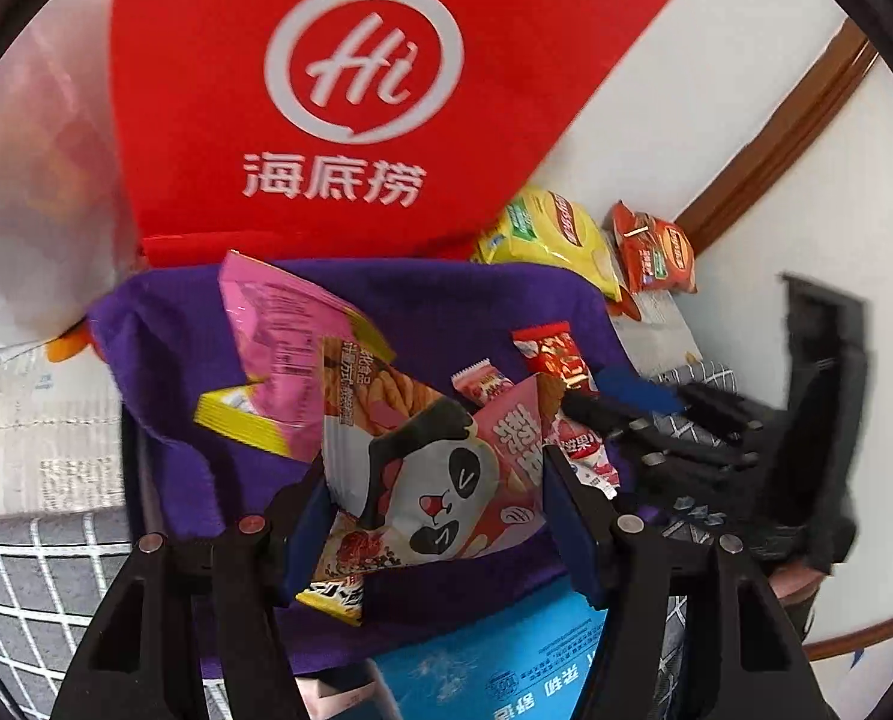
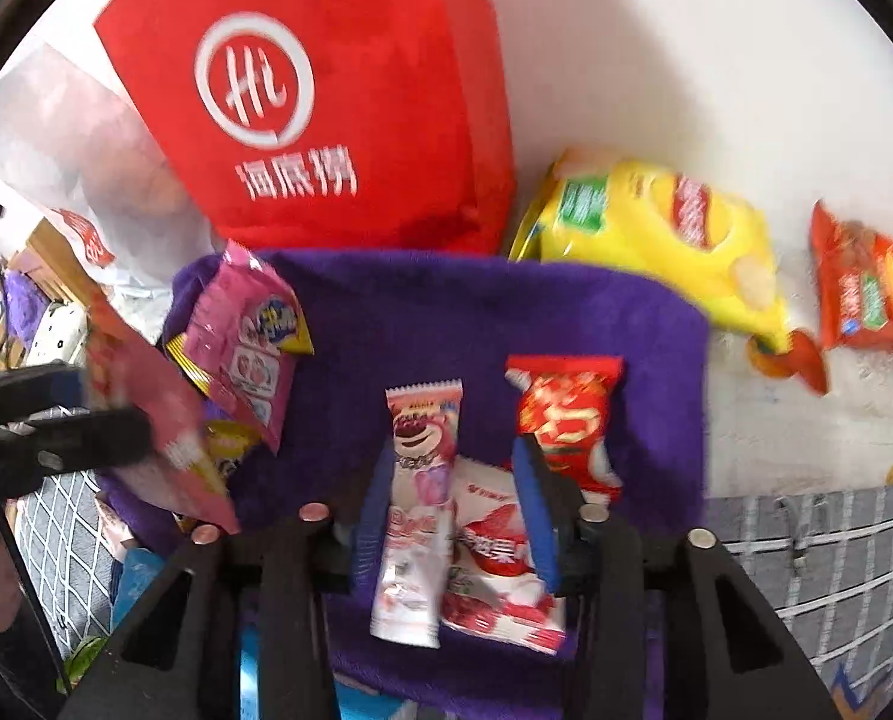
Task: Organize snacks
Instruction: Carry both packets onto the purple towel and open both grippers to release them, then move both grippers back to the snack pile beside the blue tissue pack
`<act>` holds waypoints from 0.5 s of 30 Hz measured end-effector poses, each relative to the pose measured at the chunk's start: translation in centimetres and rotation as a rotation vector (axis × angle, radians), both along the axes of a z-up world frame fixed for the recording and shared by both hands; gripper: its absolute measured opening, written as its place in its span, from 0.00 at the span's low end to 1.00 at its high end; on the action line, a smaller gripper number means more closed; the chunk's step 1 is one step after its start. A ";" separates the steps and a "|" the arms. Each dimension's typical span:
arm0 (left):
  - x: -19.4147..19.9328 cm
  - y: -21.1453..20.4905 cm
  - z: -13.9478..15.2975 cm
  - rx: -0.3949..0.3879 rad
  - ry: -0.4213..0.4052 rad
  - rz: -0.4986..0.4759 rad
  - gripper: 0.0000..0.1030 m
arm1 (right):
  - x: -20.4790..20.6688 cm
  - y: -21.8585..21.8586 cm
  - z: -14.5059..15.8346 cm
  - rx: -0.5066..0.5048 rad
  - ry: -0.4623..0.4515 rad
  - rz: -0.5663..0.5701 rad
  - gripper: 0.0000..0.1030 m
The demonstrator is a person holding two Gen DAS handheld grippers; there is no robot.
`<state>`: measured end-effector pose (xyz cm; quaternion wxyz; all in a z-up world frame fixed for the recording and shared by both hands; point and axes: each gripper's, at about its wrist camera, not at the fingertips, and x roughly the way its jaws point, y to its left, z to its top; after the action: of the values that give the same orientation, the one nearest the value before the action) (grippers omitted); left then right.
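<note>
"While the left gripper (image 1: 437, 480) is clamped on that panda packet (image 1: 410, 480), where does the packet sit?"

"Over the purple cloth (image 1: 446, 300), near the middle, pinched flat between both blue pads. A pink packet (image 1: 272, 336) leans just to its far left."

"And the right gripper (image 2: 454, 456)?"

"Its jaws stand parted, gripping nothing. A pink bear packet (image 2: 419, 480) and a red-and-white packet (image 2: 494, 546) lie side by side between them on the cloth. A red packet (image 2: 566, 414) lies just to the far right of them."

"What's beyond the cloth?"

"A red bag (image 2: 326, 108) with a white Hi logo stands at the far edge. To its right a yellow chip bag (image 2: 656, 228) and, further right, an orange snack bag (image 2: 866, 294) rest against the white wall (image 2: 686, 60)."
</note>
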<state>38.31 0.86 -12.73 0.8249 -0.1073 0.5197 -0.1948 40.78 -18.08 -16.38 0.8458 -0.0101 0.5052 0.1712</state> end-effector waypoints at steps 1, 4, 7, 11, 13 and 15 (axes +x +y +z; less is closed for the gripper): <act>0.0 -0.3 -0.2 -0.007 0.004 -0.009 0.61 | -0.2 -0.2 0.6 -0.009 -0.020 -0.006 0.41; 0.1 -0.8 -0.6 0.002 -0.001 -0.020 0.62 | -0.8 -1.1 2.3 -0.016 -0.067 -0.029 0.43; 0.2 -1.0 -1.0 0.020 0.008 -0.018 0.62 | -0.8 -1.7 3.5 0.001 -0.090 -0.049 0.43; 0.4 -0.9 -1.1 0.020 0.019 -0.009 0.63 | -0.8 -2.3 4.0 0.013 -0.099 -0.060 0.43; 0.6 -0.9 -1.3 0.032 0.028 -0.002 0.64 | -0.9 -2.1 4.0 0.004 -0.101 -0.061 0.43; 0.7 -0.8 -1.4 0.038 0.039 0.004 0.66 | -0.9 -1.9 3.9 -0.001 -0.099 -0.059 0.43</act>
<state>39.04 0.09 -14.11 0.8169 -0.0965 0.5391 -0.1809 39.89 -19.95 -12.53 0.8745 -0.0043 0.4627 0.1452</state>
